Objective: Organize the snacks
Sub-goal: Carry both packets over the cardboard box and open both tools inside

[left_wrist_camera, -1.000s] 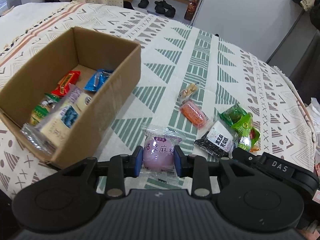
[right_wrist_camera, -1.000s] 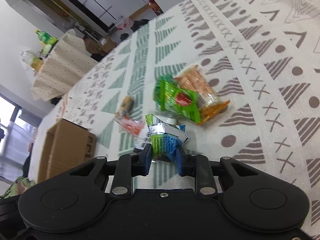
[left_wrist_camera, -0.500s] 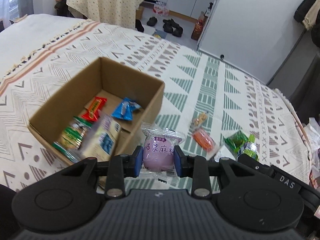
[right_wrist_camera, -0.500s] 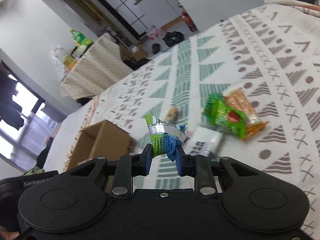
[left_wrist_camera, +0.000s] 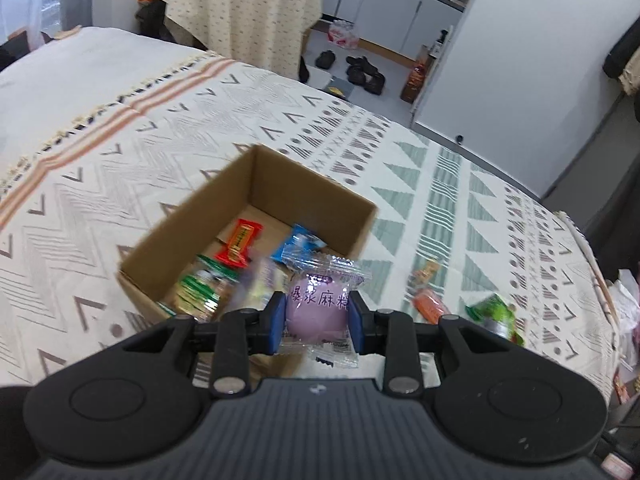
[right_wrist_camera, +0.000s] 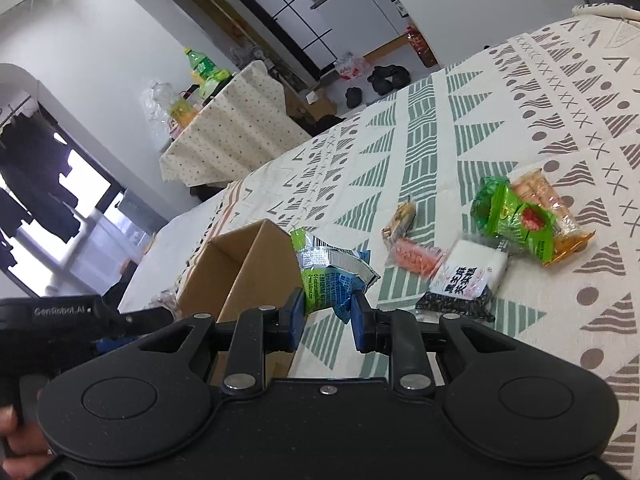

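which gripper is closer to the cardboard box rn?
Left. The left gripper holds the purple mochi packet at the cardboard box rim; the right gripper, clamping a green packet, sits beside the box.

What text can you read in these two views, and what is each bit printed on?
"爆浆麻糬": purple mochi packet held in the left gripper.
"黑芝麻夹心": black-and-white packet on the cloth.
"GenRobot.AI": black gripper body at left.
Green and blue packet in the right gripper: print too small to read.
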`<state>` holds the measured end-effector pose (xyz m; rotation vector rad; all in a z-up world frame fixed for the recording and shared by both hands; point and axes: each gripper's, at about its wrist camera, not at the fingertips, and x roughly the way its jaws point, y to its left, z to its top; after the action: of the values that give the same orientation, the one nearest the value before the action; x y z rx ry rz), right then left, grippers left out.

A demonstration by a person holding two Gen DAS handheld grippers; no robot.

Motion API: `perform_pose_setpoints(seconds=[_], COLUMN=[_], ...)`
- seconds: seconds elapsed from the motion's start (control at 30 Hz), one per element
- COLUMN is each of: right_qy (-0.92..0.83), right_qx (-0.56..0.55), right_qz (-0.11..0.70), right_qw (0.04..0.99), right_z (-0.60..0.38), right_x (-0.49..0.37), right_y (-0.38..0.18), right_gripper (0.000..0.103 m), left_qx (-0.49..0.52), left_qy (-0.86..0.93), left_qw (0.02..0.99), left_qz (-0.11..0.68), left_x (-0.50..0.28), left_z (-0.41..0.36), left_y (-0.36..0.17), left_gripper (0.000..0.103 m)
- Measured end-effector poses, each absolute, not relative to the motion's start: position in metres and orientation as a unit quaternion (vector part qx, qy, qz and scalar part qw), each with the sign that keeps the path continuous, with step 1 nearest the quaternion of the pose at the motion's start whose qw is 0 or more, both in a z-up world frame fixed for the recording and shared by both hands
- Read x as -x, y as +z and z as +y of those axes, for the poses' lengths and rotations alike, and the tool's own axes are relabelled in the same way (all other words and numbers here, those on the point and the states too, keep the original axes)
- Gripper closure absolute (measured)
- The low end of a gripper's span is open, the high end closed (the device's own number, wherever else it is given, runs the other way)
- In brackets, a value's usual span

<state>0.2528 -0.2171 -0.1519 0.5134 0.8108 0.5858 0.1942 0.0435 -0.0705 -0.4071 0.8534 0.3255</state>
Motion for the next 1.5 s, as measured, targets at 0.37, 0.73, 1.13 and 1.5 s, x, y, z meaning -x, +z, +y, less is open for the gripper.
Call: perform_pose_setpoints(seconds=[0.37, 0.73, 1.13, 1.5], right_qy=[0.321, 0.349, 0.361, 0.345], right_qx=[-0.232, -0.217, -0.192, -0.174], right_qz=[0.340, 0.333, 0.353, 0.363], right_qw=[0.853, 0.849, 0.841, 0.848], right_z=[-0.201, -0.152, -0.098, -0.096], right_x=[-0.249, -0.258, -0.263, -0.250], right_y=[-0.127, -0.122, -0.128, -0.125], right_gripper=[0.079, 0.079, 0.075, 0.061], left_qx=[0.214, 0.238, 0.257, 0.247], left_qy=[0.181, 0.187, 0.183, 0.167], left_qw=[0.871, 0.859, 0.846, 0.850], left_qz=[0.403, 0.412, 0.430, 0.435], left_x=[-0.198, -0.208, -0.205, -0.200], left_z=[0.073, 0.107, 0.139, 0.137], left_y=[-0.078, -0.095, -0.111, -0.109], left_gripper=[0.071, 0.071, 0.062, 0.039])
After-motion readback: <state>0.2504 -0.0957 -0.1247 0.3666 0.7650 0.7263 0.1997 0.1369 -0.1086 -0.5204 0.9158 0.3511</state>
